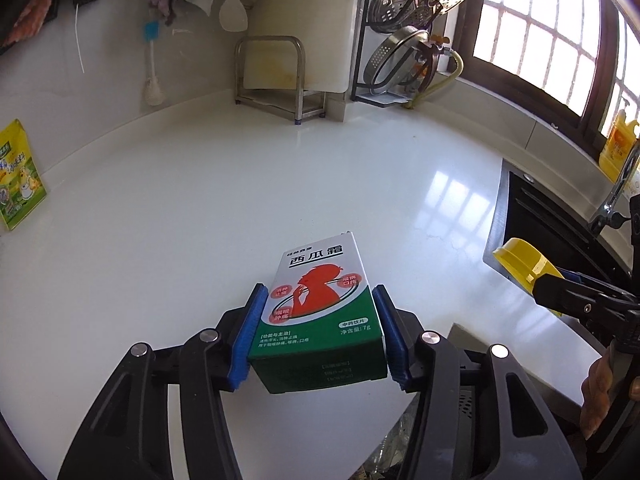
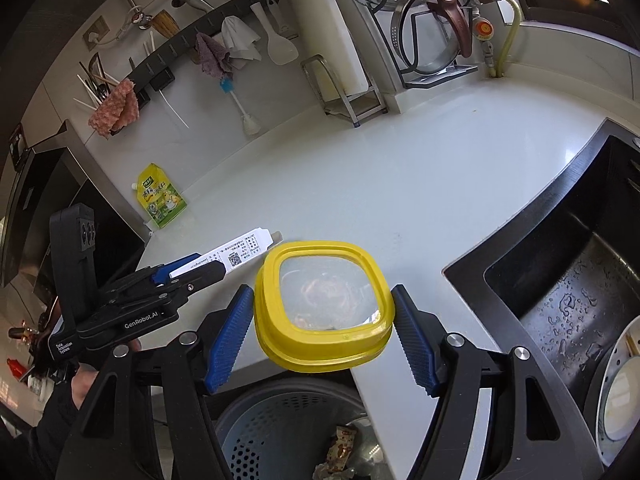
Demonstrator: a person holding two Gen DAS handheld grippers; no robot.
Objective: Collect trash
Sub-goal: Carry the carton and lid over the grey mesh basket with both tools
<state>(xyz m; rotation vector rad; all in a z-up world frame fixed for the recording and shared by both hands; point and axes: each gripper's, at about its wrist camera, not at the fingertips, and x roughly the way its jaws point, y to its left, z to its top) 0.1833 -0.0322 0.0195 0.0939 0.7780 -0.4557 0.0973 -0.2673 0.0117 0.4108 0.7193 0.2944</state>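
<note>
Left gripper [image 1: 318, 334] was clamped on the green-and-white cardboard medicine box [image 1: 318, 312], held over the near edge of the white countertop [image 1: 200, 220]; right gripper [image 2: 322, 334] pinched the yellow-rimmed square plastic lid [image 2: 324, 304] by its sides. Perforated grey trash bin [image 2: 280, 432] sat below right of the counter edge. Best bet: carry each fully over the bin mouth before letting go, lid first.

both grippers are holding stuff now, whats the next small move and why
Probably carry the yellow-rimmed lid in the right hand-held gripper back toward you and release it over the perforated trash bin. The bin sits just below the counter edge, already holding wrappers. The medicine box in the left hand-held gripper can follow.
</note>
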